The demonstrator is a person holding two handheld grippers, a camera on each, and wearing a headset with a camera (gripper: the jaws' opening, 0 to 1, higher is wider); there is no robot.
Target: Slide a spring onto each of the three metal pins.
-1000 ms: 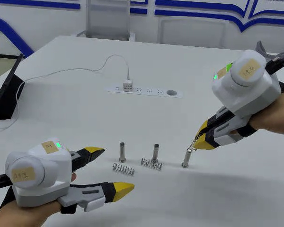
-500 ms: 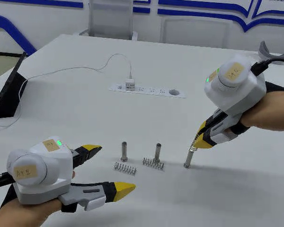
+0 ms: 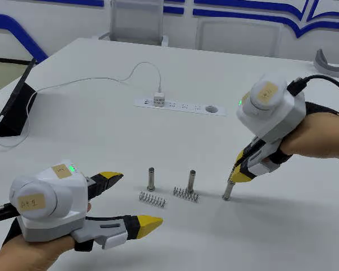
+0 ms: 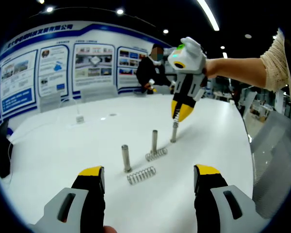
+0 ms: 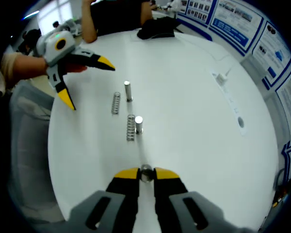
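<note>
Lower left, the left tool (image 3: 137,200) hovers spread over the tabletop (image 3: 101,130); just beyond, a first spring (image 3: 152,199) lies beside the left pin (image 3: 151,179), a second spring (image 3: 186,195) lies beside the middle pin (image 3: 191,182), and at right the right tool (image 3: 236,176) pinches a third spring (image 4: 174,127) atop the right pin (image 3: 228,191).

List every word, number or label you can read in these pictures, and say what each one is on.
No text reads clearly.
Tan stickers on the left claw housing: handwritten marks, too blurred to read.
Tan sticker on the right claw housing: handwritten, unreadable.
Wall posters in the left gripper view: headline and small print, too small and blurred.
</note>
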